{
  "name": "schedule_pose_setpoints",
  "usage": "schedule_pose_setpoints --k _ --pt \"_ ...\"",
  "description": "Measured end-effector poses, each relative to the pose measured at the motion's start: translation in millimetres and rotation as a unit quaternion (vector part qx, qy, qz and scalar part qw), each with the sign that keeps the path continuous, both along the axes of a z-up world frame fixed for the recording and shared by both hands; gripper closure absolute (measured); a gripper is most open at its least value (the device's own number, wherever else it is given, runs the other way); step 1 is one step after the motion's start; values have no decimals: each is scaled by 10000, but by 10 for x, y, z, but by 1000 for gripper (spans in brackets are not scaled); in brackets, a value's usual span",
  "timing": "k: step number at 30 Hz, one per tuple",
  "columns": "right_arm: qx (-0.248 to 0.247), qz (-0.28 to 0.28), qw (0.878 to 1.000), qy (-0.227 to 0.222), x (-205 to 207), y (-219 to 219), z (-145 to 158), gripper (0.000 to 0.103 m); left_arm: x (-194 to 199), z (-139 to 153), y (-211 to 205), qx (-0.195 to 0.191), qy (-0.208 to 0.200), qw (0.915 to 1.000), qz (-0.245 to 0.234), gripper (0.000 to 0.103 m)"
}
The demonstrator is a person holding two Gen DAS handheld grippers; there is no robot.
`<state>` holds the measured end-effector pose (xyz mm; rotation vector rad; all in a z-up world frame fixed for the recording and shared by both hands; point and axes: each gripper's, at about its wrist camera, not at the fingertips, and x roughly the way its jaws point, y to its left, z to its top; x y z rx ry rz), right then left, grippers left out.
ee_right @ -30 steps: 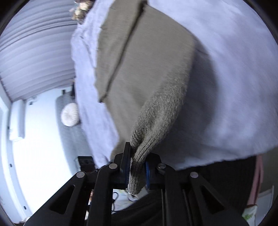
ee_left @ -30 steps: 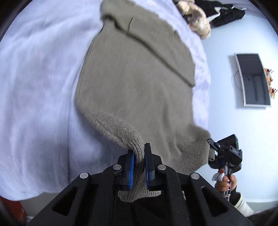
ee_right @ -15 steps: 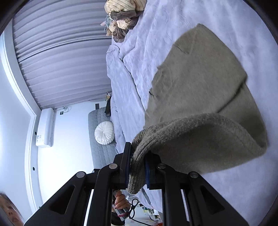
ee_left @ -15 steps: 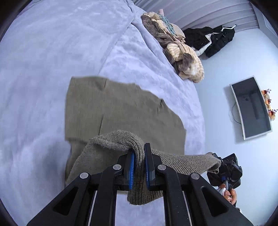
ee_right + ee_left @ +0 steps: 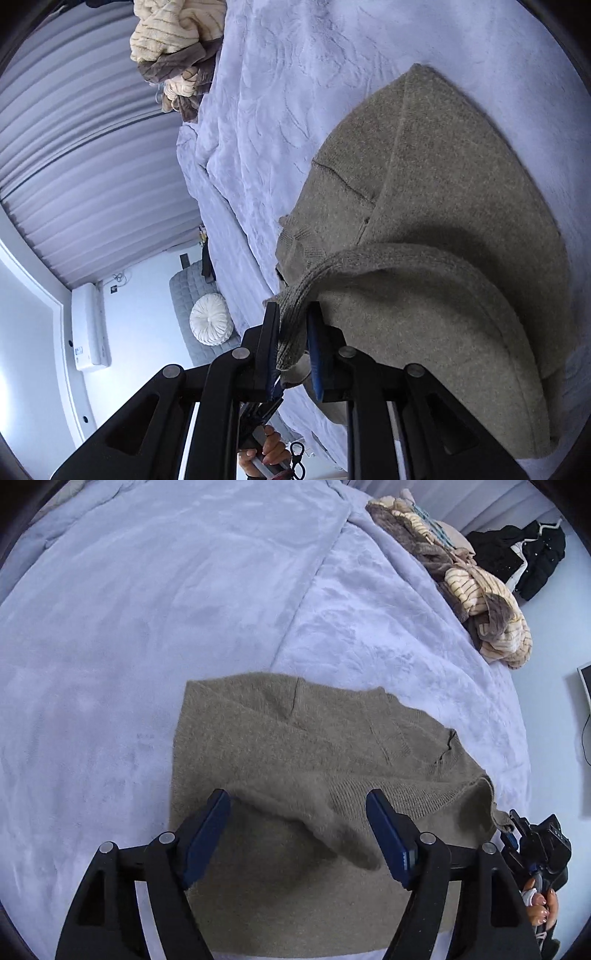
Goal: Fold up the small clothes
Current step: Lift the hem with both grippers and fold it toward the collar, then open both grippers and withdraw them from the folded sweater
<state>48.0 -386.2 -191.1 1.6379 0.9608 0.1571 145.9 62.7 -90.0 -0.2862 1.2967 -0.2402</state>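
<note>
An olive knit sweater point(image 5: 295, 746) lies on the lavender bed blanket point(image 5: 147, 609), its lower part folded over the upper. In the left wrist view my left gripper point(image 5: 297, 795) stands open above the fold; a loose ridge of the hem lies between its blue pads point(image 5: 207, 830), untouched. My right gripper point(image 5: 513, 825) shows at the right edge, at the sweater's corner. In the right wrist view my right gripper point(image 5: 293, 308) still pinches the ribbed hem point(image 5: 291, 325) of the sweater point(image 5: 443, 206), and its jaws are opening.
A pile of striped cream and brown clothes point(image 5: 472, 579) sits at the far side of the bed, with black garments point(image 5: 528, 554) beyond it. The right wrist view shows that pile point(image 5: 173, 37), a white round cushion point(image 5: 210, 319) on a grey seat, and a hand point(image 5: 266, 450) below.
Both grippers carried the hem forward over the sweater. The left gripper opened and let its hem drop onto the folded cloth. The right gripper's jaws stand slightly wider.
</note>
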Motion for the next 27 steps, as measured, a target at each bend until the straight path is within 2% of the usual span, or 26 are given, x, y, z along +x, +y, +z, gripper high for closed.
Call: schedule_pose_setpoints --k 2,4,5,7,10,13,16,19,22,24,27 --pt "-75 112 9999 -2 9 -52 28 76 23 82 17 37 -44 10000 -42 26" --pt "-331 239 9992 35 16 -111 102 49 30 147 31 193 -132 9997 -89 26" --pt "-472 293 9984 44 21 -143 136 46 24 180 42 288 -184 9993 -128 26" --pt "-844 452 9954 62 65 -209 211 45 0 203 60 432 -224 9987 -174 26" --pt "-1537 830 9844 206 147 -267 306 45 -92 161 98 540 -118 9981 -272 26" --pt "-2137 1294 9679 262 213 -217 388 45 -251 -4 141 164 202 9990 -362 26" --pt "-2322 1572 9596 216 243 -105 398 45 -374 -218 -3 -109 557 9952 -800 26" --pt "-2274 1671 9591 210 290 12 338 47 -414 -414 -330 -262 767 9855 -1488 26" --pt "-2231 1581 9615 268 298 106 278 47 -292 -472 -608 -41 515 9831 -1759 26" --pt "-2236 1521 9622 330 287 149 220 47 -96 -437 -665 81 234 9872 -1576 26" --pt "-2433 1380 9587 524 319 134 145 47 275 -345 -533 145 -69 9954 -949 26"
